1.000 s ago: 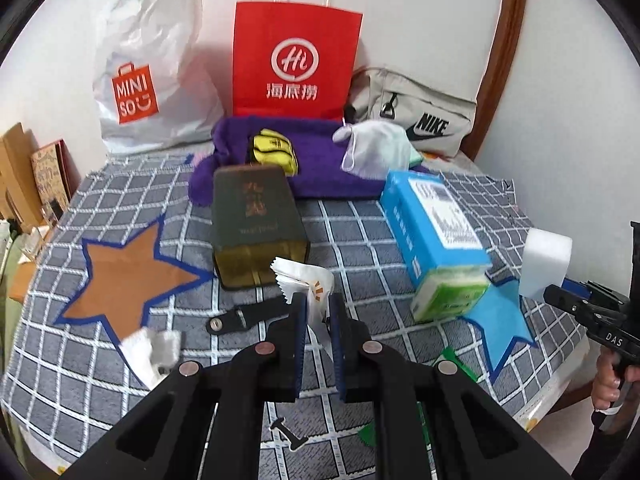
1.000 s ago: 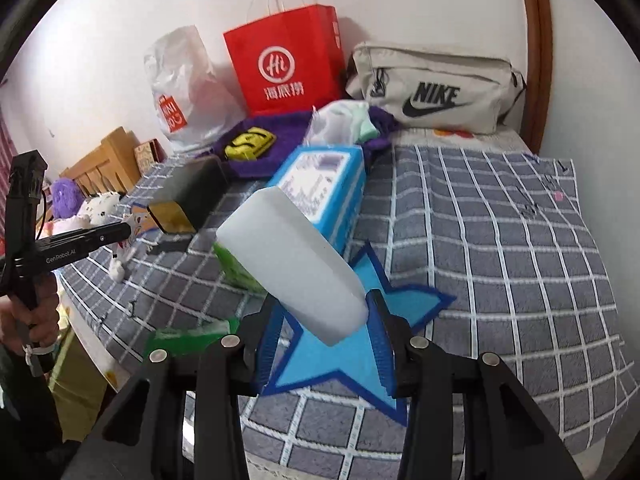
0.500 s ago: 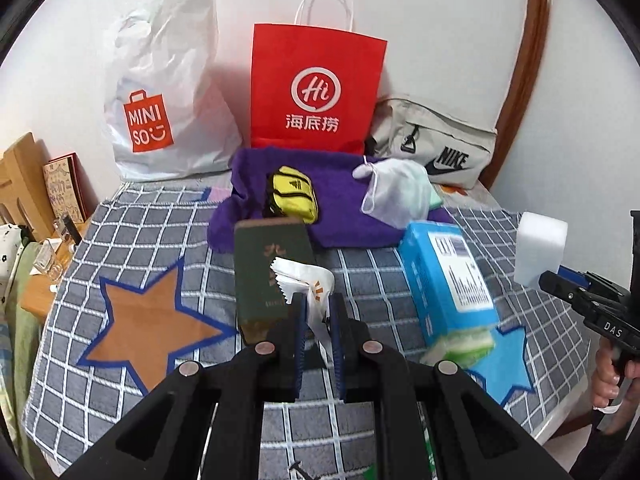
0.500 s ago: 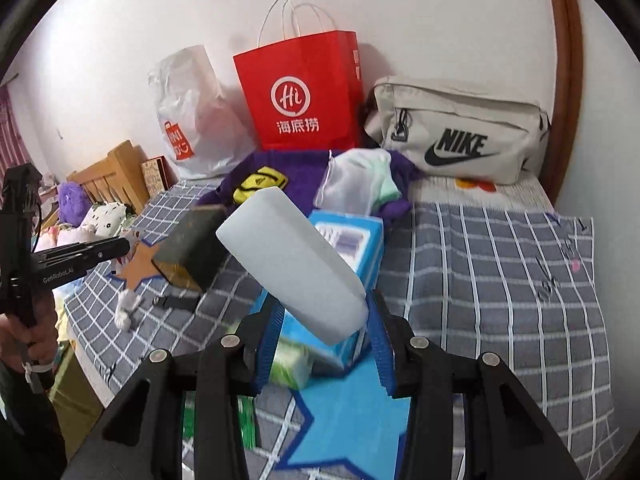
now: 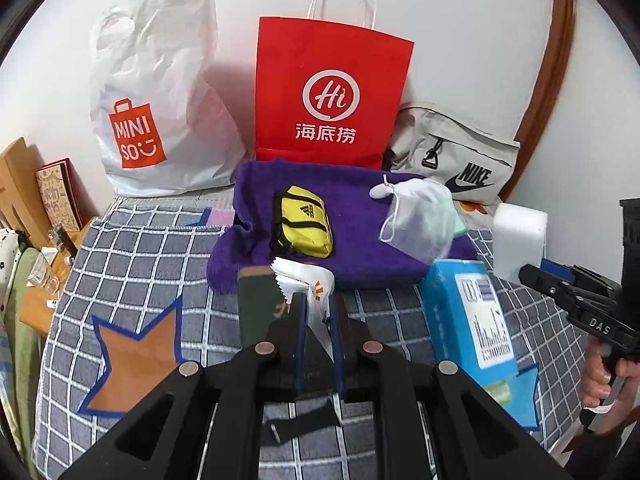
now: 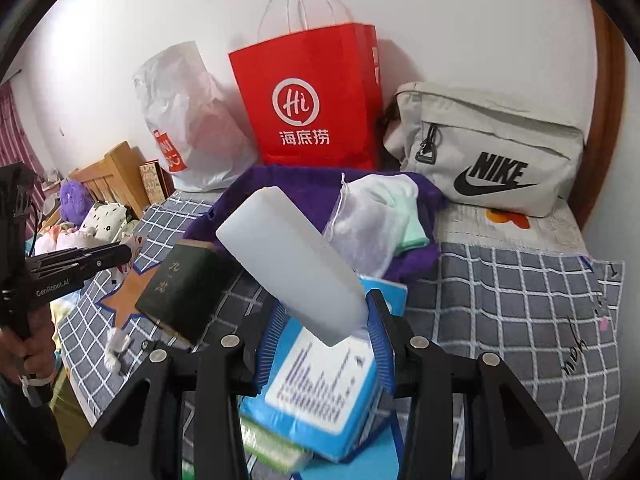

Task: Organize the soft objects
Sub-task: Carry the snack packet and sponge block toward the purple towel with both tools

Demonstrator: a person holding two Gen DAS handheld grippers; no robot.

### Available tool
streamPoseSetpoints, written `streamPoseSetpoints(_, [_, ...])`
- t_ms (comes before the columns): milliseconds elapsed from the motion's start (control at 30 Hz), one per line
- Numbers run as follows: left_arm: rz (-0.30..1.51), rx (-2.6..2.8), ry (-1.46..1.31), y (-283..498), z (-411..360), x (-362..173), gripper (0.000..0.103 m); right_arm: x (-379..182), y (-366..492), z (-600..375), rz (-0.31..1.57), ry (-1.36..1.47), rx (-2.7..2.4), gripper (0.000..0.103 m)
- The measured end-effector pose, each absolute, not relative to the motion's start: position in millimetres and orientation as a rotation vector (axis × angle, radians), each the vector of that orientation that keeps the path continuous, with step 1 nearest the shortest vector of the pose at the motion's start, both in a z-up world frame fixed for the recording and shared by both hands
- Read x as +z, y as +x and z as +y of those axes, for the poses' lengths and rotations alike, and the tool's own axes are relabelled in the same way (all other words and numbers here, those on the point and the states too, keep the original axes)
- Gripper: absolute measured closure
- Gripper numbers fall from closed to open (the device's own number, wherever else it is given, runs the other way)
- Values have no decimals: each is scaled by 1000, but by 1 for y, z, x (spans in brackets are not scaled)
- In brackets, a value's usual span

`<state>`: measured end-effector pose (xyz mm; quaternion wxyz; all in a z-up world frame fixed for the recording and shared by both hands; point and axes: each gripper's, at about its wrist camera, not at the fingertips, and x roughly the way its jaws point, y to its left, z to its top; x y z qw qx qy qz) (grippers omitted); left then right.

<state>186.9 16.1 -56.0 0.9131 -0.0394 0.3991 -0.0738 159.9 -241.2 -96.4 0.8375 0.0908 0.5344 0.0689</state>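
Observation:
My left gripper (image 5: pixel 318 308) is shut on a small white packet (image 5: pixel 310 290) with an orange mark, held above the checked cloth. My right gripper (image 6: pixel 324 320) is shut on a white sponge block (image 6: pixel 290 258), which sticks up and to the left over a blue tissue pack (image 6: pixel 320 396). In the left wrist view the same sponge block (image 5: pixel 520 240) shows at the far right. A purple towel (image 5: pixel 352 200) lies at the back, carrying a yellow pouch (image 5: pixel 304 222) and a white mesh bag (image 5: pixel 420 216).
A dark green box (image 6: pixel 184 286) lies beside the tissue pack. A red paper bag (image 5: pixel 332 96), a white plastic bag (image 5: pixel 160 112) and a beige Nike bag (image 6: pixel 492 152) line the wall. An orange star (image 5: pixel 132 360) marks the cloth on the left. Wooden furniture (image 6: pixel 116 172) stands left of the bed.
Both grippers have moved toward the back of the bed, still holding packet and sponge. The bags and the purple towel loom larger, and the right gripper now hangs over the tissue pack.

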Motion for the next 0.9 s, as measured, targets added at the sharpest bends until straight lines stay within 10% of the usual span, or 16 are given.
streamPoseSetpoints(900, [878,-164,-91,288,19,-84,91,-212,280,-222,1437,168,277,60])
